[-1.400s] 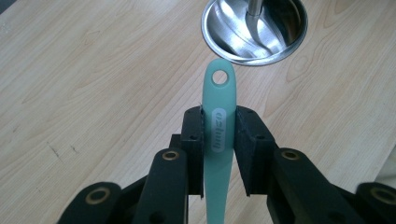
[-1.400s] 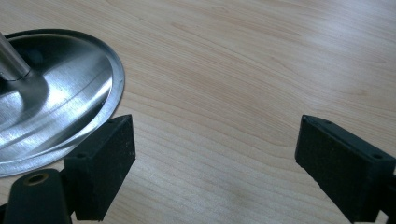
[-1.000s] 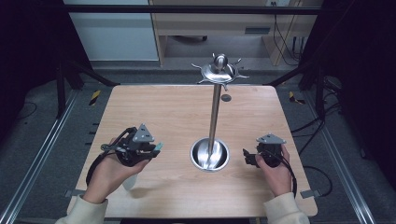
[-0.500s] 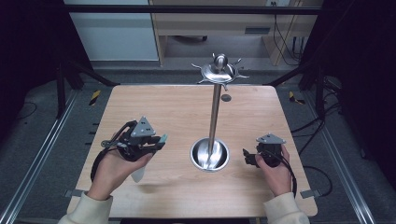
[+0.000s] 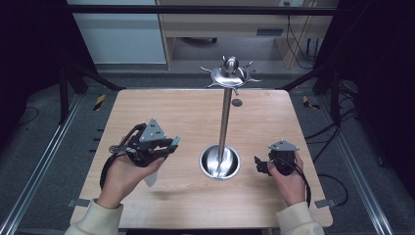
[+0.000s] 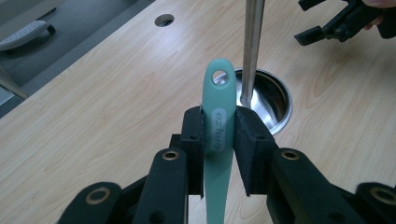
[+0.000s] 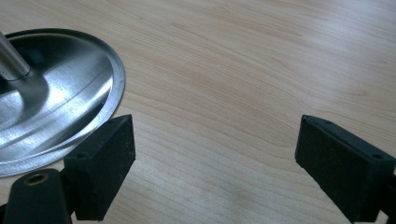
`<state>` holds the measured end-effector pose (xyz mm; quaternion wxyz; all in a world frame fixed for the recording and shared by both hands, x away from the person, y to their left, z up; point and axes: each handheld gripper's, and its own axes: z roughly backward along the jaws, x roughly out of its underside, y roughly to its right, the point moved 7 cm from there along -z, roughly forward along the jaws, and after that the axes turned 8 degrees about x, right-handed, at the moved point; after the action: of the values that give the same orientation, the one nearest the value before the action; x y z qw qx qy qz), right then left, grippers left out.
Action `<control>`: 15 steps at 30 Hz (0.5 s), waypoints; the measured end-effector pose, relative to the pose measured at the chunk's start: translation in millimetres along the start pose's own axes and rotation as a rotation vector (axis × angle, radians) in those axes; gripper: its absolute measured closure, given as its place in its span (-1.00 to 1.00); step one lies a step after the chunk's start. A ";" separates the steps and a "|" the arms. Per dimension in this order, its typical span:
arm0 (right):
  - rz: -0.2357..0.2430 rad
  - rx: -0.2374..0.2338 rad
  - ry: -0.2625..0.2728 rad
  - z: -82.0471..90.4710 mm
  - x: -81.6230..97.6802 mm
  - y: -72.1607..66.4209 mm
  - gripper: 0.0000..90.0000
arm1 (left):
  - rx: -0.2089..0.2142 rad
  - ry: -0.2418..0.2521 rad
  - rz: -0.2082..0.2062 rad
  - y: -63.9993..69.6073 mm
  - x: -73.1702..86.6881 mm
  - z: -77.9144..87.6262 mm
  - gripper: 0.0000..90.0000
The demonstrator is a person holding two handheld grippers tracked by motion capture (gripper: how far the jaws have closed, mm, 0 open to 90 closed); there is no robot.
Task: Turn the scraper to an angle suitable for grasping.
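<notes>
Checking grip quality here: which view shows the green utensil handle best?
The left gripper view: the handle stands close up, clamped between the left gripper pads, hanging hole clear. The high view gives a small green tip and a pale end under the hand. The right gripper view faces bare table.

Matt mint plastic utensil handle (image 6: pixel 218 135); glossy polished metal stand (image 5: pixel 224 125); smooth pale wood table (image 5: pixel 186 110).

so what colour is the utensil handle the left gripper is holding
Mint green, seen best in the left gripper view: utensil handle with a hanging hole.
</notes>
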<state>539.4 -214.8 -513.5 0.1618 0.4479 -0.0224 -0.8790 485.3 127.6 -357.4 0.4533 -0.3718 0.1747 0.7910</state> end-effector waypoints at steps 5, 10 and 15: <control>0.003 0.003 -0.002 -0.2 0.2 0.3 -0.72 | 0.000 0.023 -0.002 1.5 -4.2 0.0 0.65; -0.003 0.001 -0.001 0.2 0.0 0.5 -0.72 | -0.006 0.031 -0.011 1.9 -8.3 0.9 0.65; -0.001 0.001 0.000 0.5 0.0 0.5 -0.72 | -0.018 0.060 -0.013 0.0 -17.3 4.4 0.65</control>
<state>539.1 -215.3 -513.2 0.1610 0.4480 -0.0223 -0.8791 488.8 120.2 -341.6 0.4496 -0.4006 0.1788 0.7781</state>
